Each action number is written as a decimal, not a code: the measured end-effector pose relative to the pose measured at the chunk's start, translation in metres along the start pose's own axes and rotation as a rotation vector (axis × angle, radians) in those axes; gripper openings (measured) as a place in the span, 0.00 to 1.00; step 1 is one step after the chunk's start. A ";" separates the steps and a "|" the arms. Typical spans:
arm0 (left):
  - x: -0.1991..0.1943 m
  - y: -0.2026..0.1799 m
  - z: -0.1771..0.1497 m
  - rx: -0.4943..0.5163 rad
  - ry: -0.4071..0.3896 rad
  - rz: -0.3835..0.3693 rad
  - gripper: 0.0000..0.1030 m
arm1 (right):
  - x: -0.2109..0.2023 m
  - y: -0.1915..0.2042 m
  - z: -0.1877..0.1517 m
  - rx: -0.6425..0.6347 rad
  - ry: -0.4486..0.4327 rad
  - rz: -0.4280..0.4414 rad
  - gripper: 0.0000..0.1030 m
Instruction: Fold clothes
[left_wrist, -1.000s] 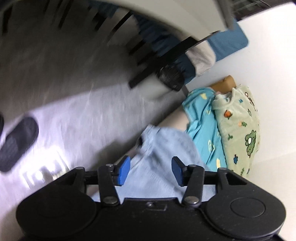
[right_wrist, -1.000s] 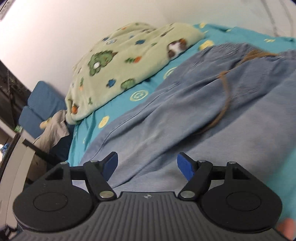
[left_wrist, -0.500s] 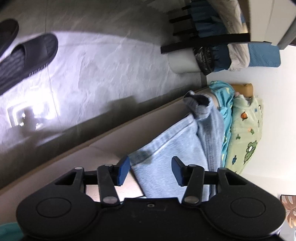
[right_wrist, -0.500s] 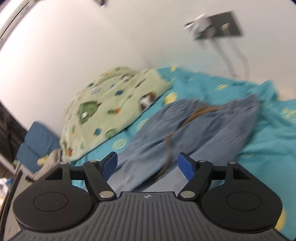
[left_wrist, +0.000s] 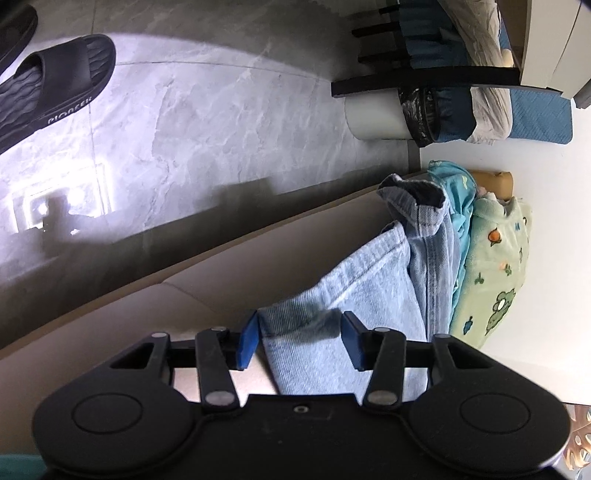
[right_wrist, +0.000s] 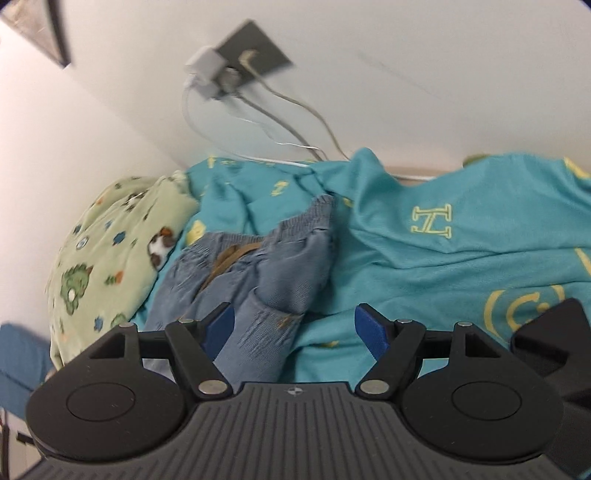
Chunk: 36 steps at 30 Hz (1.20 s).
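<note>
Light blue jeans (left_wrist: 373, 288) lie over the edge of a bed, their leg hems hanging toward the floor. My left gripper (left_wrist: 299, 339) is open, its blue pads on either side of one leg hem, not closed on it. In the right wrist view the jeans' elastic waistband with a brown drawstring (right_wrist: 258, 258) lies bunched on a teal blanket (right_wrist: 443, 258). My right gripper (right_wrist: 295, 332) is open just above the jeans, holding nothing.
A green cartoon-print pillow (left_wrist: 495, 273) (right_wrist: 107, 266) lies beside the jeans. A beige bed frame (left_wrist: 221, 273) borders the grey floor with a black slipper (left_wrist: 55, 88). A wall socket with chargers and cables (right_wrist: 236, 70) is above the bed.
My left gripper has swung down to the bed edge and now brackets a jeans hem. My right gripper has pulled back and tilted up, so the waistband looks farther away.
</note>
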<state>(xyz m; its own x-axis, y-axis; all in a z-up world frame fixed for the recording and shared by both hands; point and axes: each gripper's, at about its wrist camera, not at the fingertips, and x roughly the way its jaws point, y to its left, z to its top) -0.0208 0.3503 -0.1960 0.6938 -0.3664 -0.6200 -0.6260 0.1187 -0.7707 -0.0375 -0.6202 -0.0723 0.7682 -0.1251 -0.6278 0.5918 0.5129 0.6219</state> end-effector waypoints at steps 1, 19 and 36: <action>0.002 -0.002 0.000 0.009 -0.002 -0.001 0.34 | 0.009 -0.002 0.001 0.003 0.009 -0.008 0.73; -0.048 -0.062 -0.022 0.196 -0.163 -0.090 0.06 | 0.071 0.039 0.002 -0.048 -0.011 -0.013 0.06; -0.054 -0.122 0.029 0.105 -0.194 -0.172 0.06 | 0.042 0.151 0.033 -0.085 -0.061 0.077 0.05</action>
<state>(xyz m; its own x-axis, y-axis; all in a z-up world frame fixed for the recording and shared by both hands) 0.0283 0.3827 -0.0729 0.8482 -0.2076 -0.4873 -0.4597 0.1686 -0.8719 0.0919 -0.5760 0.0105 0.8257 -0.1322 -0.5484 0.5092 0.5929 0.6238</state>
